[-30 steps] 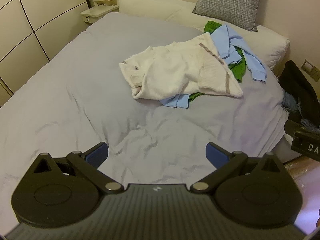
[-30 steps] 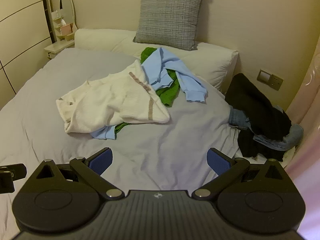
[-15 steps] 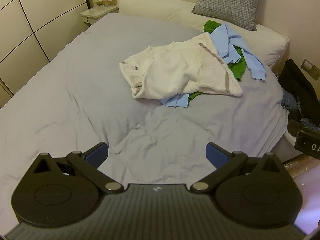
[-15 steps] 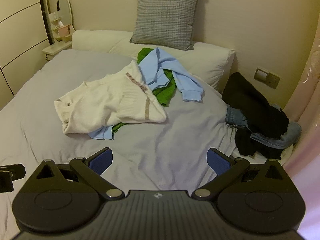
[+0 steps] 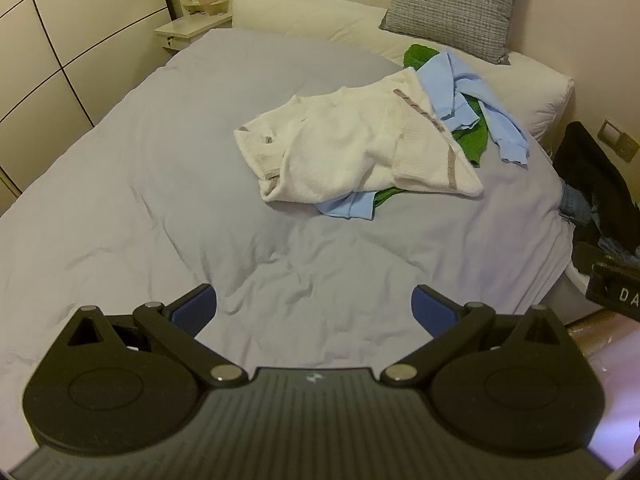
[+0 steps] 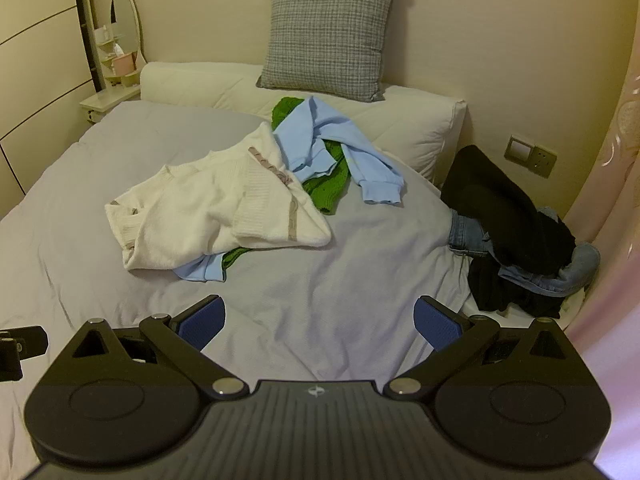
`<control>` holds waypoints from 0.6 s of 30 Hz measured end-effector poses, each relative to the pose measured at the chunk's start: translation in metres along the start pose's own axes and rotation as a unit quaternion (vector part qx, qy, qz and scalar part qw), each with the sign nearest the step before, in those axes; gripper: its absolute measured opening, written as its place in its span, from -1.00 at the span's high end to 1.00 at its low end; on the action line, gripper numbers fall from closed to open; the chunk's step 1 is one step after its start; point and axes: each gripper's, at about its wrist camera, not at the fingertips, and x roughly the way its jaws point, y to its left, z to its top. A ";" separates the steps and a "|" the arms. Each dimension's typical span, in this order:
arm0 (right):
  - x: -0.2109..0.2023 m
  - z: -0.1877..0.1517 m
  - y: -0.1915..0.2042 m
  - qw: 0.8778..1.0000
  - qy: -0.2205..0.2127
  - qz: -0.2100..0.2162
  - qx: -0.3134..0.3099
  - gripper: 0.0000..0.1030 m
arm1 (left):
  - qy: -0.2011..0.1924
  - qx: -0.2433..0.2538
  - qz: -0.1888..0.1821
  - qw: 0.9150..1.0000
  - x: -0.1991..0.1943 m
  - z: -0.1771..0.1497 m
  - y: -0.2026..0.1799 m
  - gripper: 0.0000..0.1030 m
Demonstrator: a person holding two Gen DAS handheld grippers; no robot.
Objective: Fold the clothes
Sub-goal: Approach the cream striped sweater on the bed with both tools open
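Both my claws are spread wide with nothing in them: left claw [image 5: 314, 306] and right claw [image 6: 320, 316] just hang over the wrinkled grey sheet near the foot edge of the bed [image 5: 120, 200]

The clothes are all ahead of me, well apart from either claw, in one loose heap toward the head end and the bed's right side. The white sweater [image 6: 216, 208] is on top and closest, crumpled, its long side running roughly left-low to right-high across the bed. From the left claw it sits ahead and to the right; from the right claw ahead and a bit left, so it's pretty much between the two, and I'd guess the right one is slightly nearer its striped hem. A light blue top [image 6: 324, 140] and a green knit [image 6: 324, 190] are tangled under and behind it, blue poking out at the near edge too. None of it looks folded

Off the right edge of the bed there's a dark garment [image 6: 508, 216] dumped over some jeans [image 6: 468, 236]

Further back: white pillows [image 6: 408, 128] along the head edge, a grey checked cushion [image 6: 328, 36] against the wall, a nightstand [image 5: 192, 32] in the far left corner, wardrobe panels on the left
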 end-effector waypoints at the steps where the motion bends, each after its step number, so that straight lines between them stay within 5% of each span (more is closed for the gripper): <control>1: 0.000 0.001 0.001 1.000 0.000 -0.001 0.000 -1.00 | 0.000 0.001 -0.001 1.000 0.000 0.000 0.000 -0.99; 18: 0.014 0.008 0.024 1.000 -0.001 -0.009 0.000 -1.00 | 0.000 0.006 -0.009 1.000 0.015 0.014 0.021 -0.99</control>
